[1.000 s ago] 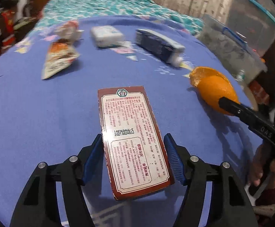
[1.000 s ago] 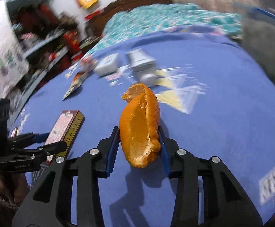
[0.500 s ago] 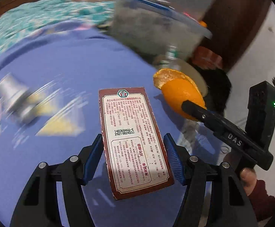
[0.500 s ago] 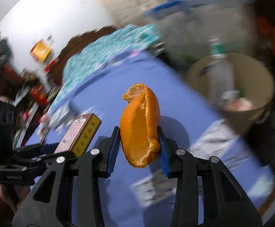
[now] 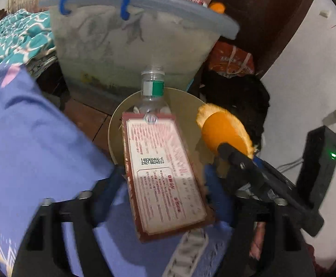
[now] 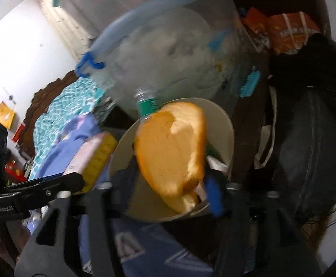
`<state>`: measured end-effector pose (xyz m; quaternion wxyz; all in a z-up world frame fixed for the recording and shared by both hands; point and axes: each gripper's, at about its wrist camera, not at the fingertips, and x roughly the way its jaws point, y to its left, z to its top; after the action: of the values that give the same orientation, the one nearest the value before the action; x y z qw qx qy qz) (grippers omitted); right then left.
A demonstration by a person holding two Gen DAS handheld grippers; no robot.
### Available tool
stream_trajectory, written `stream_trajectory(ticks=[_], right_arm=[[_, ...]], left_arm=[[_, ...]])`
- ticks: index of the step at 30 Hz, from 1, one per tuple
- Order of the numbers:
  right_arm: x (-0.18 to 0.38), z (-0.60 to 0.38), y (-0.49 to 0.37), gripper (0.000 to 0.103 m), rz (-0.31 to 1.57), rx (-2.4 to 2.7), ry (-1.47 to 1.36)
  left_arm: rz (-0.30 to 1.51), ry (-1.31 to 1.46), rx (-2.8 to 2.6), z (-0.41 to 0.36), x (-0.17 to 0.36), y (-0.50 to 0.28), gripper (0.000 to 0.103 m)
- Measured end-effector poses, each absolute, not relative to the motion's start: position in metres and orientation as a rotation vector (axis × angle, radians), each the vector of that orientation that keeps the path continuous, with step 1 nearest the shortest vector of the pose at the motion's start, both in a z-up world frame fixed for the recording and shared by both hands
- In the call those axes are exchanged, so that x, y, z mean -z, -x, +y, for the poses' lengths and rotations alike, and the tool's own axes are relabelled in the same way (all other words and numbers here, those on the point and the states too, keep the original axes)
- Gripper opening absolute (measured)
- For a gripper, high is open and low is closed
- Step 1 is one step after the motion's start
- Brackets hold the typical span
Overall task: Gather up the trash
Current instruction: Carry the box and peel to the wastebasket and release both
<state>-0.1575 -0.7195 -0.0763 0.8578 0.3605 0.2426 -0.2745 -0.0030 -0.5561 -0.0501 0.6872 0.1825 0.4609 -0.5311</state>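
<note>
Blue-padded fingers [image 5: 108, 191] of the left gripper [image 5: 163, 189] are seen spread apart, their jaws having just been opening; the red-and-white carton [image 5: 163, 173] lies between them, tilted, and a gap shows on the left side between pad and carton edge, so the carton is no longer pinched. On its white label two printed lines of digits can be read, roughly "148360466" and "2021082403"; the red text around them is too blurred to read. The carton is placed over the near rim of the beige waste bin [image 5: 114, 133], which stands on the floor beside the bed's blue sheet [image 5: 29, 143]. Inside the bin a clear plastic bottle [image 5: 153, 92] with a green-and-white neck label stands upright. Behind the bin a translucent storage box [image 5: 126, 46] with a blue clip handle is seen.

To the right, the right gripper [image 6: 170, 187] is seen with its jaws likewise just opened; the orange peel [image 6: 172, 152] sits between the blue pads over the bin's mouth, blurred, and no firm pinch is seen on it. In the right wrist view the word "GenRobot.AI" is printed on the left gripper's body. In the left wrist view an orange bag [image 5: 231, 61] with illegible white lettering is seen against dark furniture.
</note>
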Motion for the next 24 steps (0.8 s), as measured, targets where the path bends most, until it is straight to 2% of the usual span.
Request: stream_trajectory(ticks=[6,12,17,24], right_arm=[[0.069,-0.713,0.166,0.078,0.442,0.591,-0.737],[0.066,-0.688,0.168,0.078,0.422,0.546,-0.777],[0.055,-0.644,0.152,0.078,0.421,0.448,-0.757],[0.052,-0.568,0.097,0.078,0.512,0.25,-0.701]], left_arm=[[1.091,-0.343,1.167,-0.538,0.056,-0.007,0.082],[1.107,-0.269,1.129,-0.473,0.048,-0.02,0.08],[1.095,-0.22,1.061,-0.394,0.044,-0.028,0.08],[1.06,-0.158,0.881,-0.268,0.042,-0.049,0.08]])
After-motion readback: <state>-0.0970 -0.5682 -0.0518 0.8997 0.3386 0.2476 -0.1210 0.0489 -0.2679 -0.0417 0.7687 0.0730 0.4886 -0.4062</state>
